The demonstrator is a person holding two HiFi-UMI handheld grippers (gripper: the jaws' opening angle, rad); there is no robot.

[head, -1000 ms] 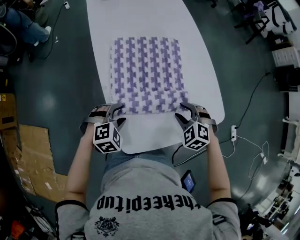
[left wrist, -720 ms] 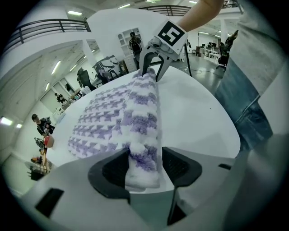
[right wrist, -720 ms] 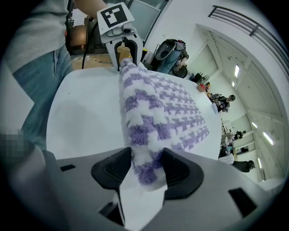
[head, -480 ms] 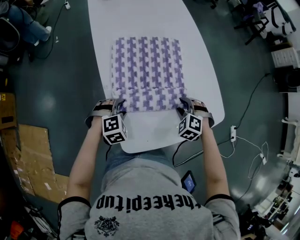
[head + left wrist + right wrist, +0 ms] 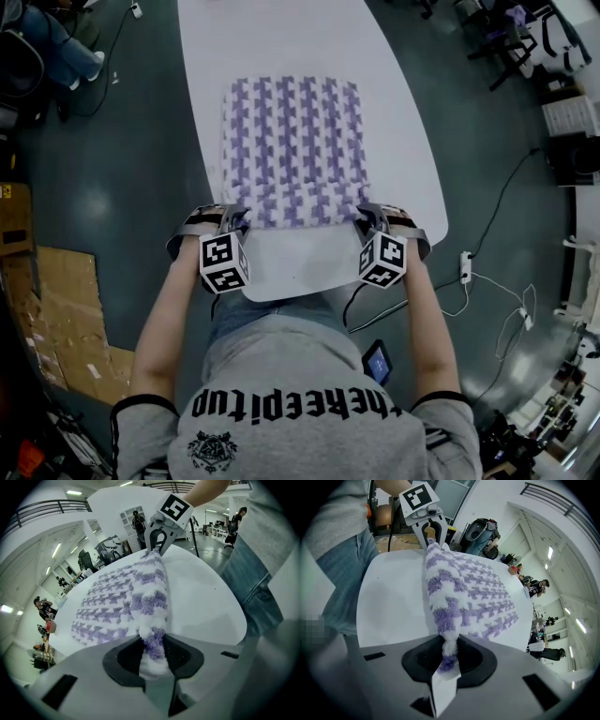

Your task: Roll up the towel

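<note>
A purple-and-white houndstooth towel (image 5: 295,141) lies flat on the white table (image 5: 300,37), its near edge doubled into a thick band. My left gripper (image 5: 234,221) is at the near left corner and my right gripper (image 5: 367,217) at the near right corner. Both sets of jaws have just been closing, with towel between them. In the left gripper view the towel (image 5: 122,597) is pinched in my left gripper (image 5: 152,656), the other gripper (image 5: 157,543) at the far end. In the right gripper view the fabric (image 5: 464,592) is pressed in my right gripper (image 5: 447,653).
The table's rounded near edge (image 5: 291,286) lies just behind the grippers, against the person's legs. On the floor are cardboard (image 5: 56,309) at the left, a power strip (image 5: 466,265) with cables at the right, and a small device (image 5: 377,361) by the person's side.
Both grippers have slid forward onto the towel's near corners, and their jaws have closed on the fabric. The towel itself has stayed flat in place.
</note>
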